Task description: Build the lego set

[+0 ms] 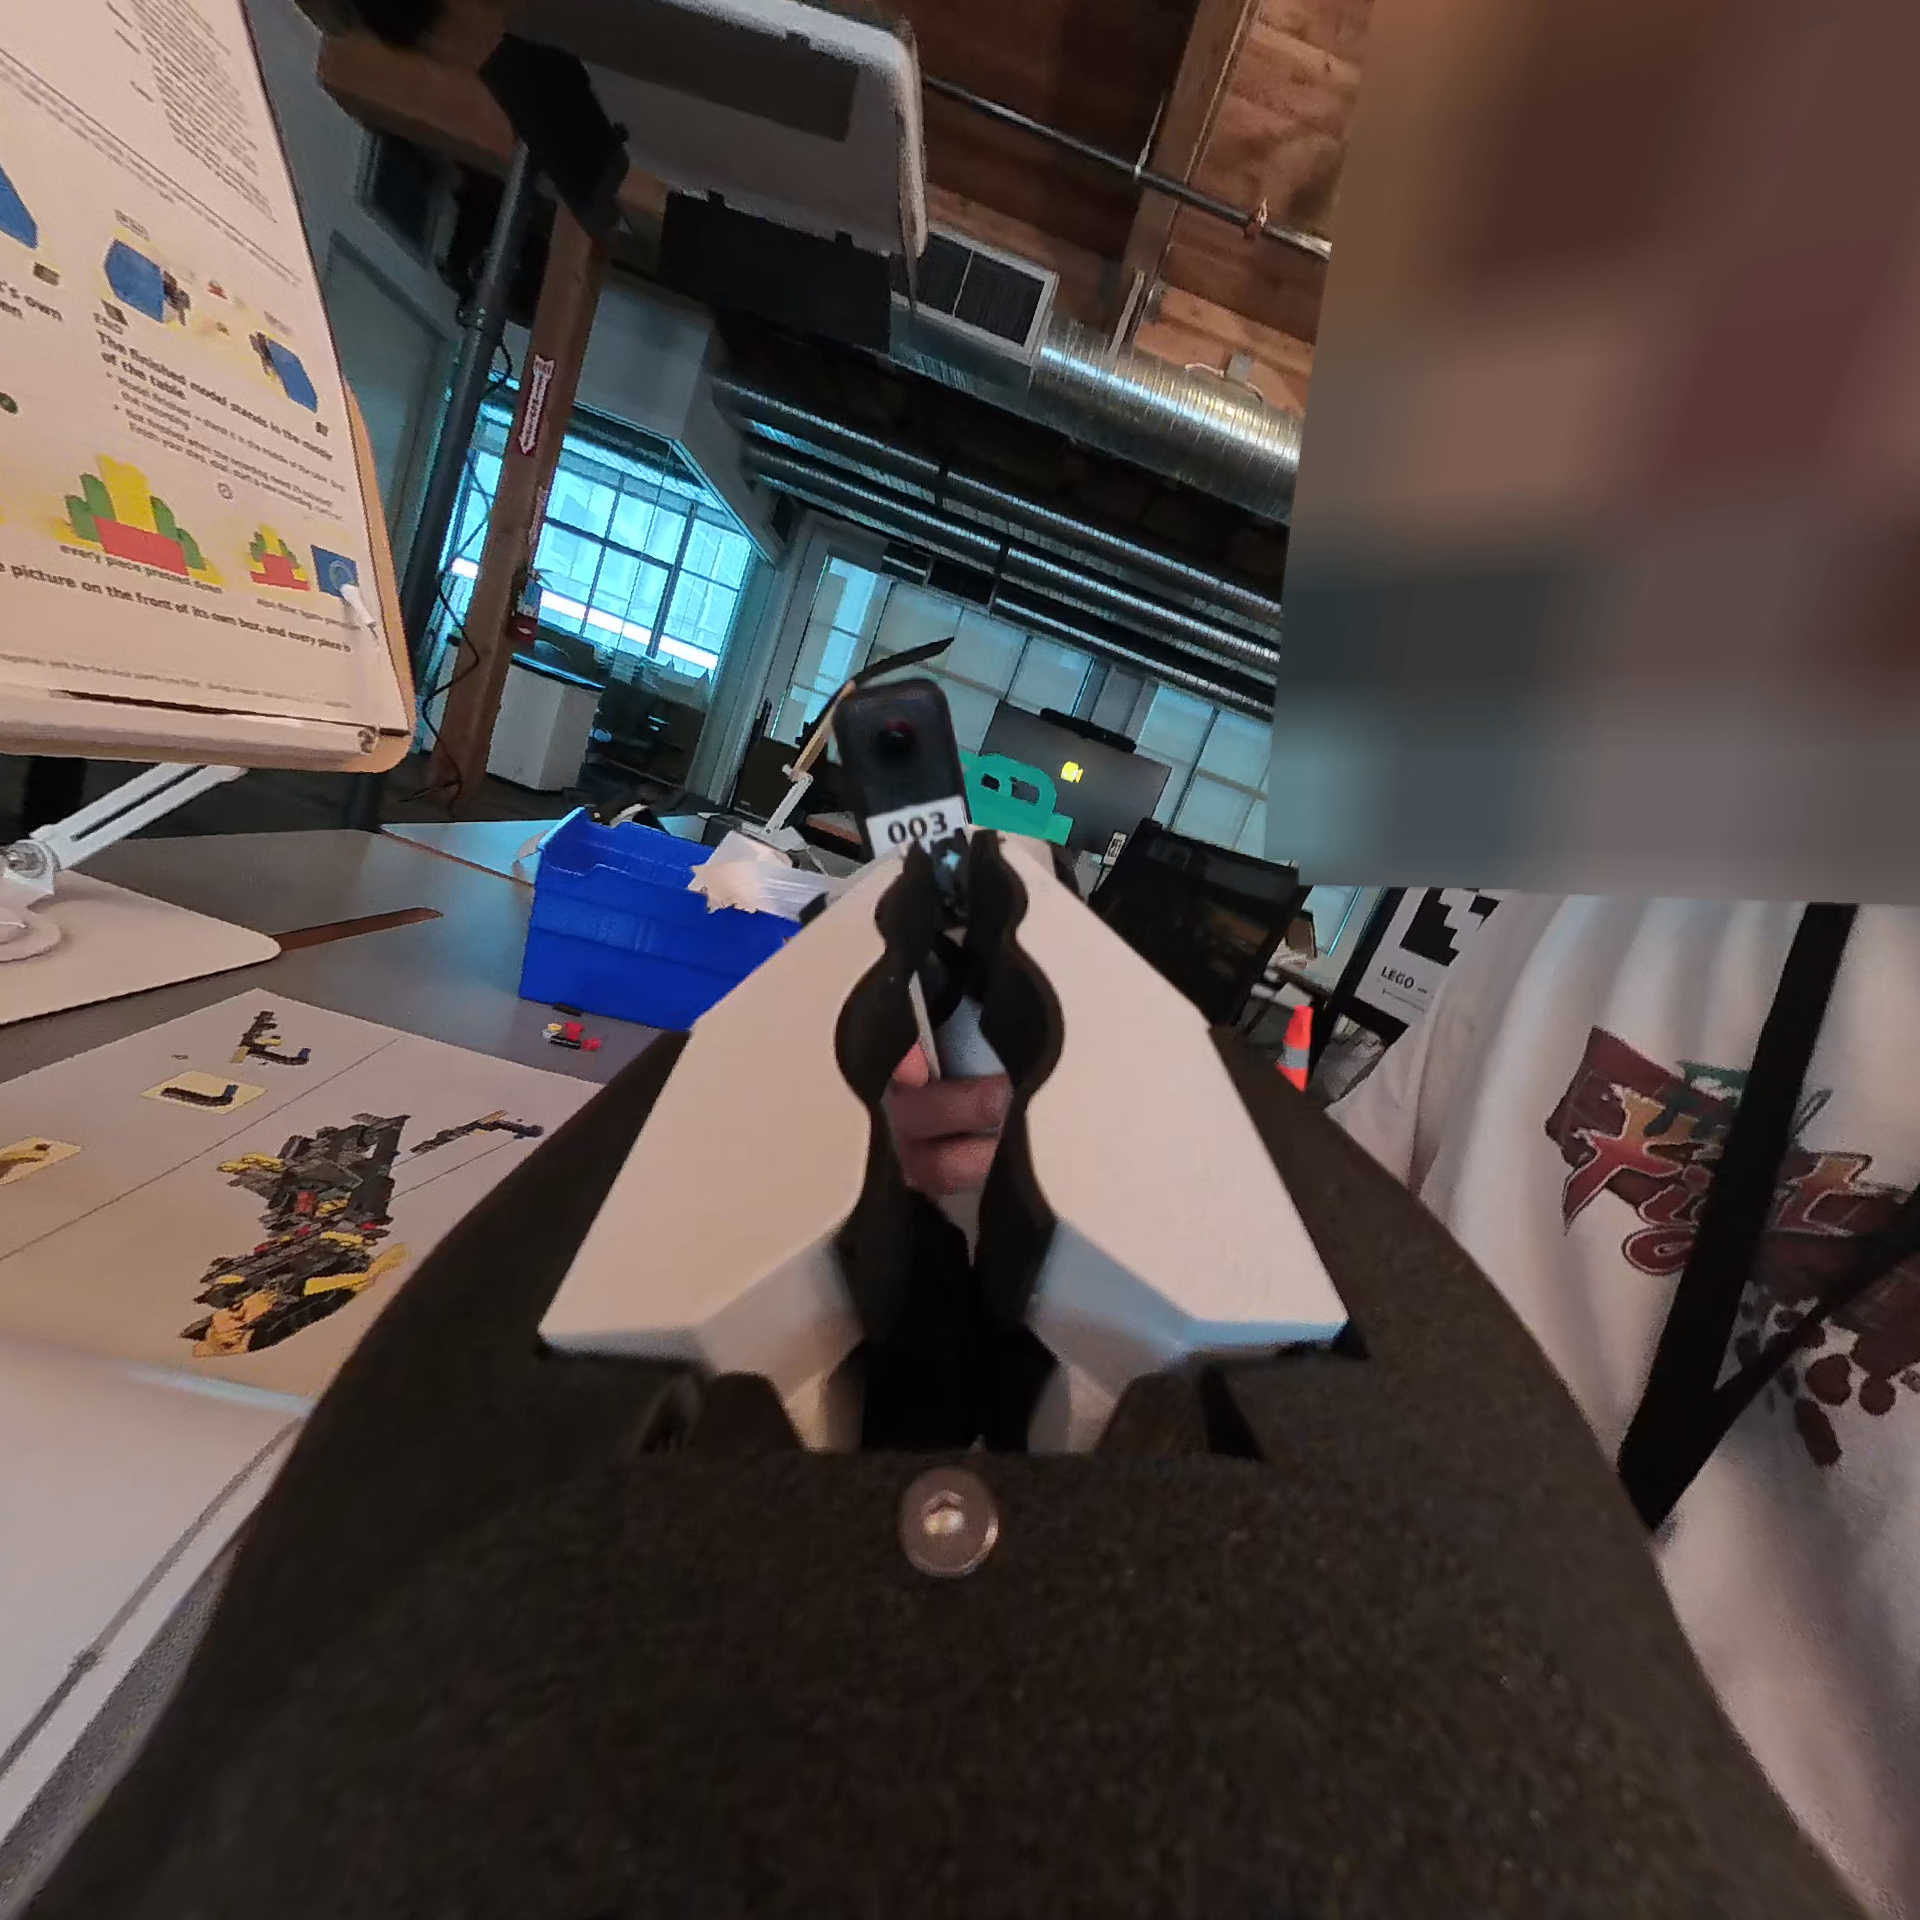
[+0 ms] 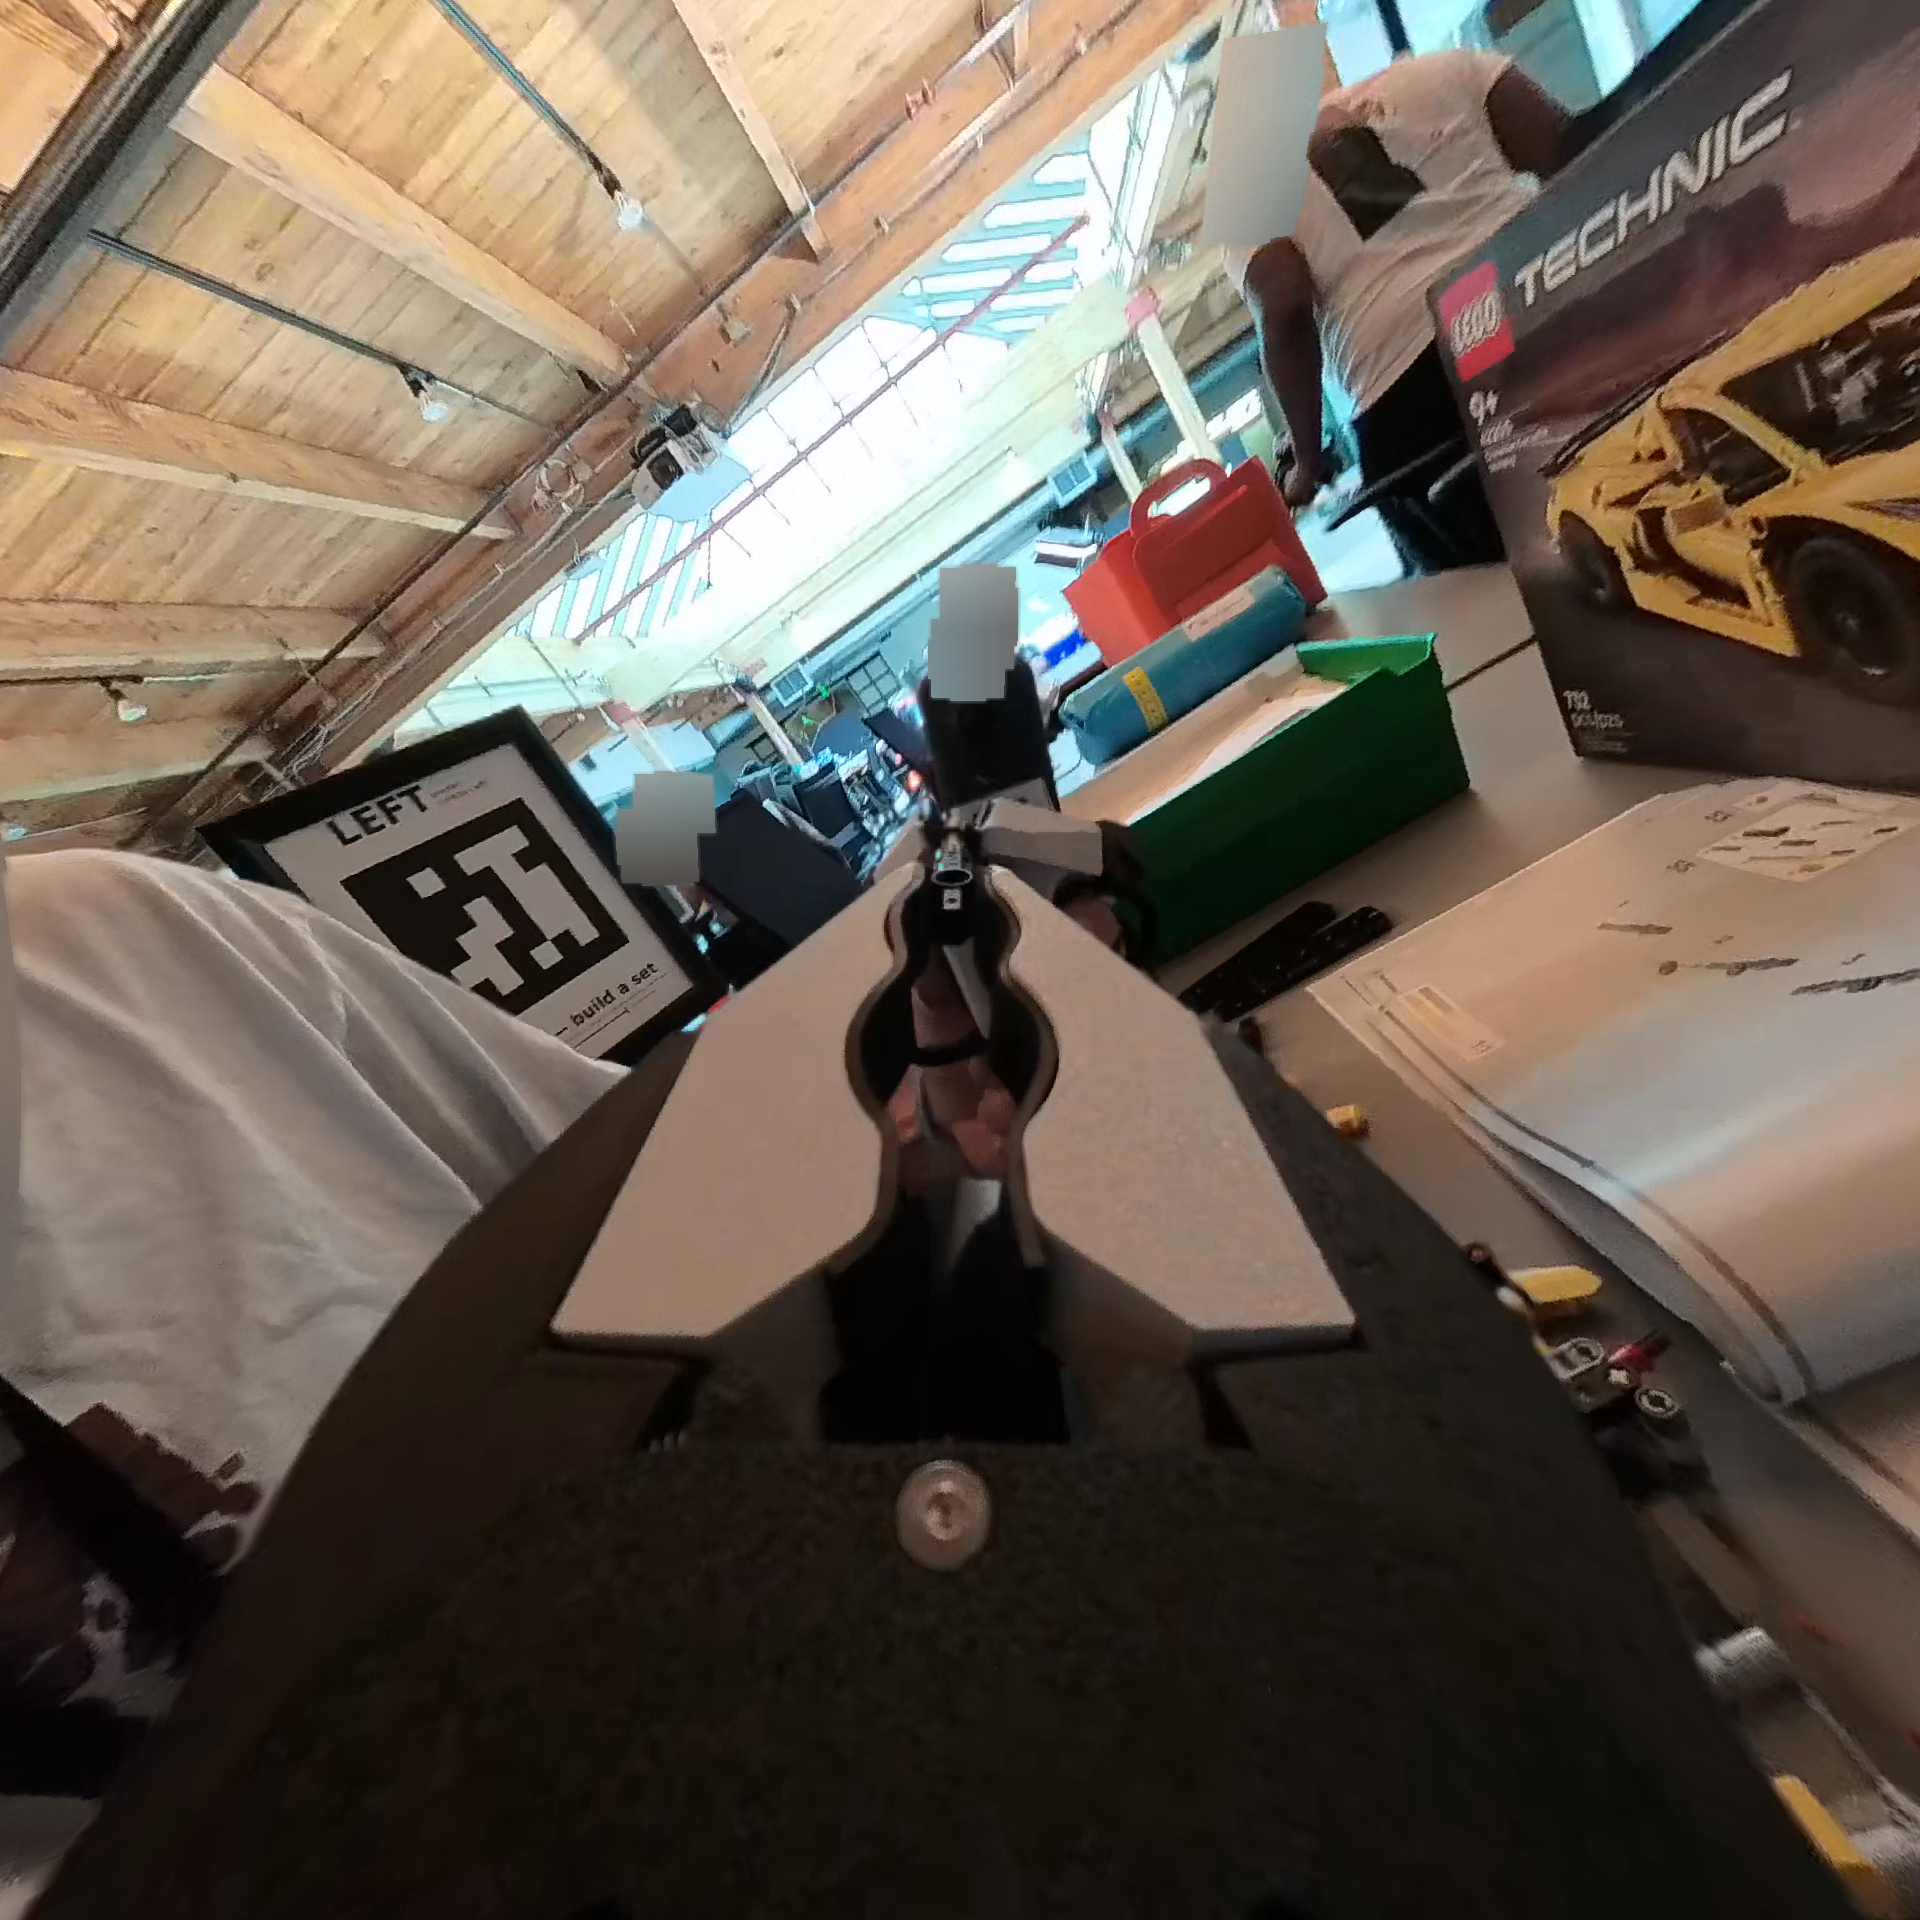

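Observation:
My left gripper (image 1: 948, 883) is raised off the table, its jaws shut on a small dark Lego piece (image 1: 948, 860) at the tips. My right gripper (image 2: 951, 899) faces it tip to tip and is shut on a small black Lego piece with a round hole (image 2: 951, 878). The two pieces meet between the tips; I cannot tell whether they are joined. The right gripper's body with its camera (image 1: 902, 753) shows beyond the left tips. The left gripper's body (image 2: 987, 764) shows beyond the right tips. Hands holding the grippers show through the jaw gaps.
An open instruction booklet (image 1: 260, 1174) lies on the table, also in the right wrist view (image 2: 1662, 987). A blue bin (image 1: 623, 935), a green bin (image 2: 1299, 790), the set's box (image 2: 1714, 416) and loose pieces (image 2: 1558, 1288) are around. A sheet stands on a holder (image 1: 156, 364). Less than 4 cm separates the two grippers' tips.

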### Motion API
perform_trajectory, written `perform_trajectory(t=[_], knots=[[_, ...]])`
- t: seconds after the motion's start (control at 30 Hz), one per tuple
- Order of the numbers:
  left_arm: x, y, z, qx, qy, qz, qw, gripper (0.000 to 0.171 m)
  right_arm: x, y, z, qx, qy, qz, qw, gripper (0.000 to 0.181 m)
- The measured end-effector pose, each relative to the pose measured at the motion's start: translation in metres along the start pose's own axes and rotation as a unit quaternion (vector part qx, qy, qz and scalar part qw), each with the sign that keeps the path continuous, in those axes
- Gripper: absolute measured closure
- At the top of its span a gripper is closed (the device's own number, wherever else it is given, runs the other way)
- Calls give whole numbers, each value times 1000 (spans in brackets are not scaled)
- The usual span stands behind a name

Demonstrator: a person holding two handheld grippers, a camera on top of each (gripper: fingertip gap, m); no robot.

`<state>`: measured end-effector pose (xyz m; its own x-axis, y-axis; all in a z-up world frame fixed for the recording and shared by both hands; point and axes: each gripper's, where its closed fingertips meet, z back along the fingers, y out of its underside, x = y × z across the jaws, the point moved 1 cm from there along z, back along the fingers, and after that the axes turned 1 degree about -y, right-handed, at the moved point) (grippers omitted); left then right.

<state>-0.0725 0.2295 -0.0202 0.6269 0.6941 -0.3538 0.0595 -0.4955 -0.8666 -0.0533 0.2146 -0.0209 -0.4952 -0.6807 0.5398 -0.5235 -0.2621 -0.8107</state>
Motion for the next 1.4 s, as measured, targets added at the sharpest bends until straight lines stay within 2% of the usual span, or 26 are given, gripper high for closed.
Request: perform_trajectory(t=[0.2, 0.43, 0.53, 0.77, 0.87, 1.03, 1.23, 1.4], knots=[[7, -2, 0, -35, -14, 38, 999, 167, -6, 0, -1, -60, 30, 21, 998, 176], [11, 0, -1, -45, -29, 46, 997, 167, -11, 0, 0, -87, 45, 33, 995, 176], [11, 3, -1, -27, -22, 48, 998, 167, -12, 2, 0, -76, 29, 20, 996, 176], [8, 12, 1, 43, -7, 36, 998, 167, -11, 9, 4, -6, 25, 68, 997, 176], [9, 13, 1, 42, -10, 40, 998, 167, -12, 9, 5, -4, 27, 69, 997, 176], [12, 12, 0, 24, -16, 50, 998, 167, -15, 10, 2, -51, 8, 8, 999, 175], [12, 14, -1, 26, -19, 48, 998, 167, -15, 10, 1, -48, 20, 33, 998, 176], [12, 17, -4, 42, -21, 39, 998, 167, -15, 11, 0, -79, -22, -38, 996, 175]])
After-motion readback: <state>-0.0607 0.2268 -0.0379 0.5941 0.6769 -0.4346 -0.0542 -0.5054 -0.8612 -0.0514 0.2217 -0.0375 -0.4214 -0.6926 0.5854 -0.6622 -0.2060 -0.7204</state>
